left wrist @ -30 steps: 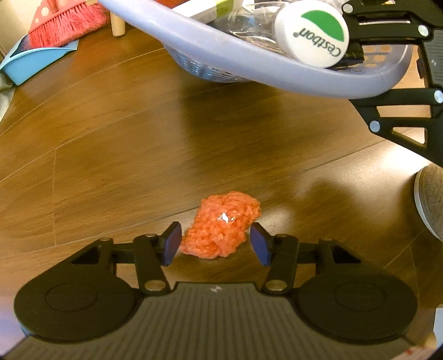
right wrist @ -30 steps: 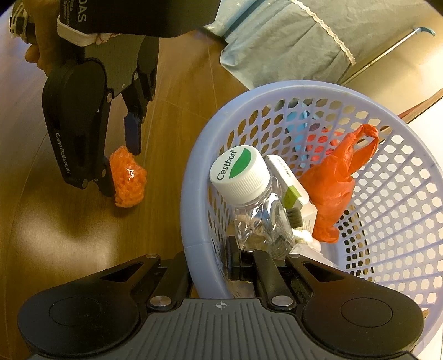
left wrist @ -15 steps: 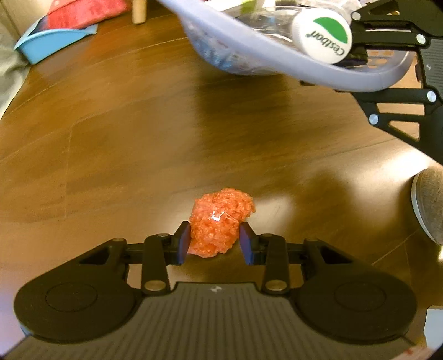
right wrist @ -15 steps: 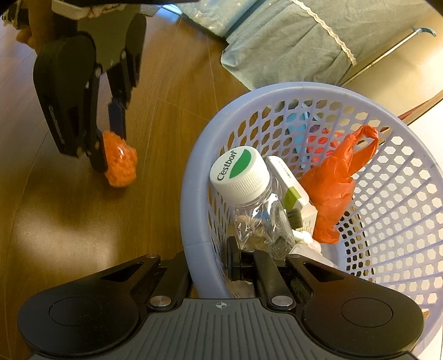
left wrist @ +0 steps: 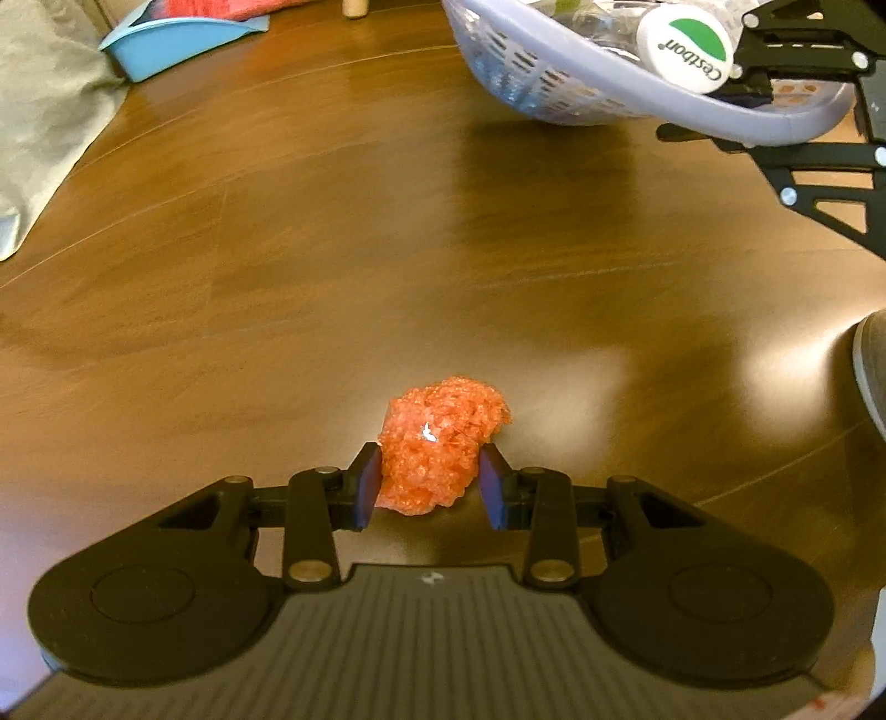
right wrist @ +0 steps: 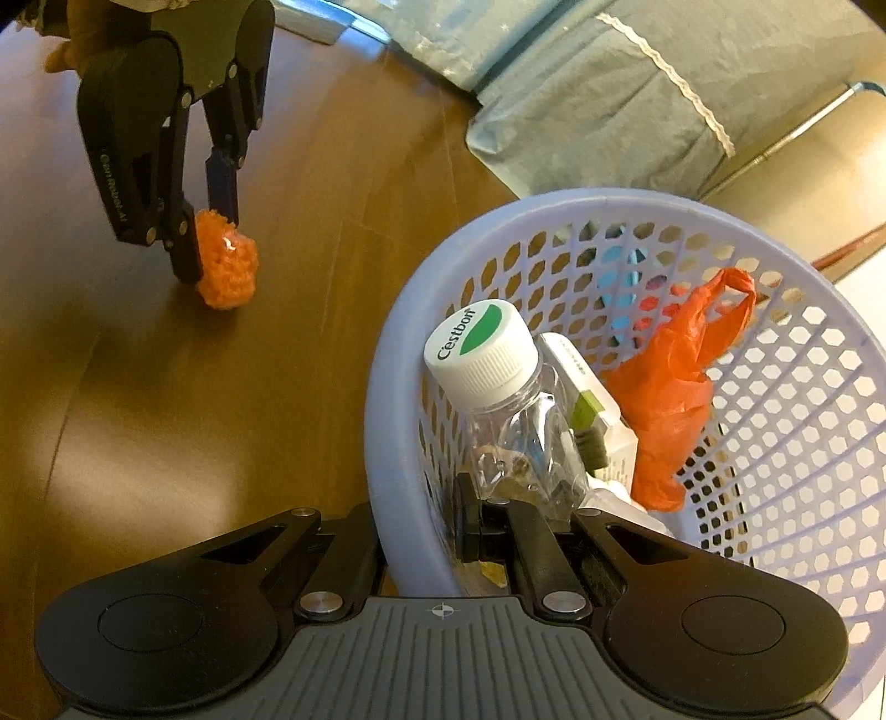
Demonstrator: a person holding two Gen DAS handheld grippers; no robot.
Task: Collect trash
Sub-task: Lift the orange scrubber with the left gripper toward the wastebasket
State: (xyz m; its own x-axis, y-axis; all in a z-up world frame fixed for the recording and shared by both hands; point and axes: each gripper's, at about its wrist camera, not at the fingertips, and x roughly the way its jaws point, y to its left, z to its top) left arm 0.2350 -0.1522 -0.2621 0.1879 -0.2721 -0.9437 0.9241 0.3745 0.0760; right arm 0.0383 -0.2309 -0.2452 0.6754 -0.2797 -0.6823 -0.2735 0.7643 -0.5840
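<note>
Left claw (left wrist: 429, 487): clamped on orange wad (left wrist: 437, 443). Right claw (right wrist: 429, 526): pinching basket (right wrist: 387, 443) rim; right view alone shows orange bag (right wrist: 670, 387) at 3 o'clock.

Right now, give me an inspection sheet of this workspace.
Surface: brown wood floor, glossy.
Job's things: orange mesh wad clamped and off the floor; lavender basket holds a clear bottle, a white carton and an orange plastic bag.
Clutter: blue dustpan, grey cloth.
Grippers: left gripper shut on the wad; right gripper shut on the basket's rim.
Cables: nothing seen.
Surroundings: blue-grey fabric with lace trim; a shoe tip.
</note>
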